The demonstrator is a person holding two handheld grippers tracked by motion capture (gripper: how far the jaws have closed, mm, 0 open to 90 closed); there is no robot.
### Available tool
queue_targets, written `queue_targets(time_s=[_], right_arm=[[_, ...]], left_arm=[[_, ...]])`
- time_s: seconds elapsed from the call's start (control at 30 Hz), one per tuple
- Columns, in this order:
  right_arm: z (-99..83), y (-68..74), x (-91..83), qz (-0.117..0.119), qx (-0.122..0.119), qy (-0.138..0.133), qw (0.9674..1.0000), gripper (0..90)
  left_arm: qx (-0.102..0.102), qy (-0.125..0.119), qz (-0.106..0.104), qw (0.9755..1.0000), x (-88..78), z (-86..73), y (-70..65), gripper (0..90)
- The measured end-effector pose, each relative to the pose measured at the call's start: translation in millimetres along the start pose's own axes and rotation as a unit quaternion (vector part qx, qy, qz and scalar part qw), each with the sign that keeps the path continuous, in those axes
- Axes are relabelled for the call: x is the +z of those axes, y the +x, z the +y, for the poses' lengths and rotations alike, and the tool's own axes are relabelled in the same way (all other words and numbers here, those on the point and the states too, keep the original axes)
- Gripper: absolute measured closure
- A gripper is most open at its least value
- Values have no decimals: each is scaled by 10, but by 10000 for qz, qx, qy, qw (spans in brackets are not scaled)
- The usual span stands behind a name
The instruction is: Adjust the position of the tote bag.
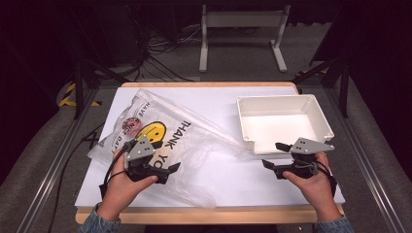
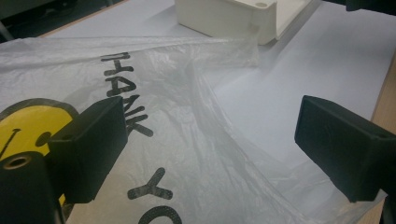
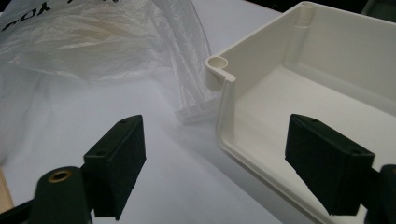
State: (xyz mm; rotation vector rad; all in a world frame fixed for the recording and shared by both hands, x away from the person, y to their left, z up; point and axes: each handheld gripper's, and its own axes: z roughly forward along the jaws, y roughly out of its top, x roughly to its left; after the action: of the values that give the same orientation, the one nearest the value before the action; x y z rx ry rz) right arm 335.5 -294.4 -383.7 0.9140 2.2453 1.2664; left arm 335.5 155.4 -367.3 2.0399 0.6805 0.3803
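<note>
Thin, crinkled, glossy see-through plastic bag under the left tool; smooth matt white plastic tray ahead of the right tool; matt white worktop, wood-edged.

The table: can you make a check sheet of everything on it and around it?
Surface: white table with wooden edge.
Job's things: crumpled smiley bag; its handle reaches the empty white tray.
Clutter: nothing seen.
Grippers: left gripper open above the bag; right gripper open at the tray's near corner.
Cables: black cable off the left gripper; more on the floor behind.
Surroundings: dark room, white stand.
</note>
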Motion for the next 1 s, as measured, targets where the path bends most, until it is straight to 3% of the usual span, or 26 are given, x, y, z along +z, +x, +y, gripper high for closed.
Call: queue_targets(time_s=[0.3,0.53,0.7,0.93,0.97,1.0], right_arm=[[37,126,-50,125,-120,-23,9998,197],[59,196,-63,172,-155,-72,9997,175],[54,227,-79,193,-156,-90,9997,162],[59,267,-77,233,-152,-109,9996,156],[66,289,-66,273,-167,-120,9994,154],[70,297,-59,293,-180,-125,9993,154]], left_arm=[[112,245,-20,9996,179,2,-73,104],[305,464,204,9982,357,-6,-133,95],[432,602,508,9960,442,-36,-121,74],[588,736,673,9933,493,-52,-128,80],[628,775,707,9925,497,-55,-128,96],[714,849,860,9901,506,-61,-129,103]])
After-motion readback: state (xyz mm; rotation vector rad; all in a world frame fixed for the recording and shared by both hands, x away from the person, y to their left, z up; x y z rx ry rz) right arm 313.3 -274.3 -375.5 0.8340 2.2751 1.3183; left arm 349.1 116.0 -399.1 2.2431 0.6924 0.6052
